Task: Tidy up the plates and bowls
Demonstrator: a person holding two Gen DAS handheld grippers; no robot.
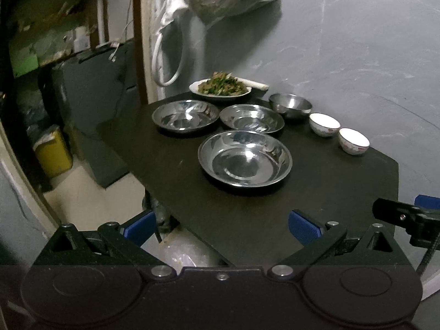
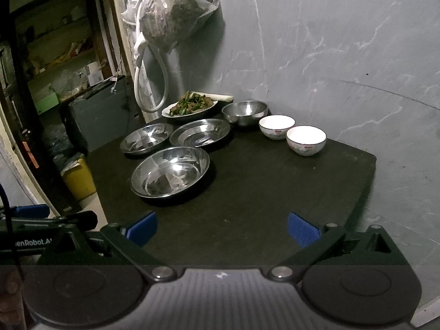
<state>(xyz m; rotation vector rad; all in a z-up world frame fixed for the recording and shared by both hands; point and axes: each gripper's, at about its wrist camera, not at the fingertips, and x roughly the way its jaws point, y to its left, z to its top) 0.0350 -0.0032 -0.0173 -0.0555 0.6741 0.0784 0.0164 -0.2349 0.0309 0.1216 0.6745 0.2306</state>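
Three shallow steel plates sit on the dark table [image 1: 330, 192]: a near one [image 1: 244, 158] [image 2: 170, 172], a far left one [image 1: 185, 115] [image 2: 146, 138] and a far middle one [image 1: 251, 118] [image 2: 200, 132]. A deep steel bowl [image 1: 290, 105] [image 2: 244, 112] stands behind them. Two white ceramic bowls [image 1: 324, 124] [image 1: 353, 140] [image 2: 276, 126] [image 2: 305, 139] stand along the right edge. My left gripper [image 1: 221, 227] is open and empty above the table's near left edge. My right gripper [image 2: 222, 228] is open and empty above the near edge.
A white plate of cooked greens [image 1: 220, 88] [image 2: 189, 105] sits at the table's far end by the grey wall [image 2: 330, 55]. A filled plastic bag [image 2: 176, 8] and a white hose [image 2: 150, 82] hang above. A yellow bin [image 1: 53, 152] and a dark cabinet [image 1: 93, 96] stand to the left.
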